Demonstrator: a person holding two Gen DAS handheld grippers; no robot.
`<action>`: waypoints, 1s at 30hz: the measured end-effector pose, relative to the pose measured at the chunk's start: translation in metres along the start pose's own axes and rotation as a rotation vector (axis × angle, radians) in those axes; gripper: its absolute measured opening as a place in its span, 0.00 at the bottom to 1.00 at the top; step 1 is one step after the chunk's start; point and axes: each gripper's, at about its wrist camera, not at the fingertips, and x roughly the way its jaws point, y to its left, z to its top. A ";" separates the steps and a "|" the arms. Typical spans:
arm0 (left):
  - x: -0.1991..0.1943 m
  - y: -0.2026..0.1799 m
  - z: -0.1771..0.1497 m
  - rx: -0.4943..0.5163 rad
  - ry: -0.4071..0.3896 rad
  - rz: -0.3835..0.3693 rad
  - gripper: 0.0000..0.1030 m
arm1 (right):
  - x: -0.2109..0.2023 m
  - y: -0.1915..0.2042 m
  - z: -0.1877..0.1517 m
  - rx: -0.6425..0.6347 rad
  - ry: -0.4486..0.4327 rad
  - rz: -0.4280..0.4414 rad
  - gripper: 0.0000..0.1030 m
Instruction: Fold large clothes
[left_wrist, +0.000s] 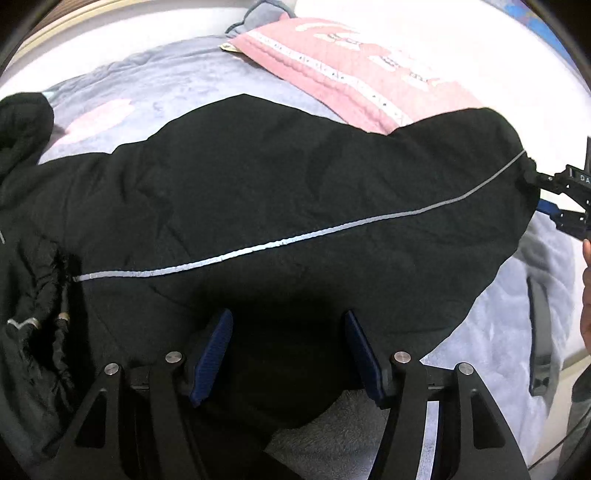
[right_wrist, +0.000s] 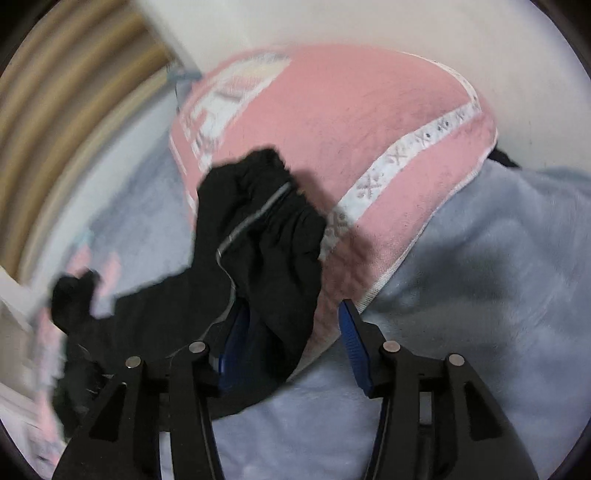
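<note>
A large black garment with a thin grey reflective stripe lies spread across the bed, with a gathered elastic end at the left. My left gripper hovers over its near edge, open, with the cloth lying below the blue pads. At the garment's far right end is my right gripper. In the right wrist view the garment's gathered cuff hangs over the left blue pad. The right pad is clear of the cloth, so my right gripper is open.
A pink pillow with a white patterned band lies at the head of the bed, partly under the cuff. A lavender fleece blanket covers the bed. A dark strap lies at the right. A person's hand shows at the edge.
</note>
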 end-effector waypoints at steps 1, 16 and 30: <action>-0.001 0.000 -0.001 0.000 -0.001 0.000 0.63 | -0.002 -0.002 0.001 0.013 -0.010 0.004 0.53; -0.102 0.031 -0.016 -0.005 -0.127 0.011 0.63 | -0.015 0.102 -0.015 -0.217 -0.076 0.033 0.18; -0.260 0.174 -0.099 -0.225 -0.225 0.349 0.63 | -0.036 0.359 -0.143 -0.626 -0.038 0.148 0.18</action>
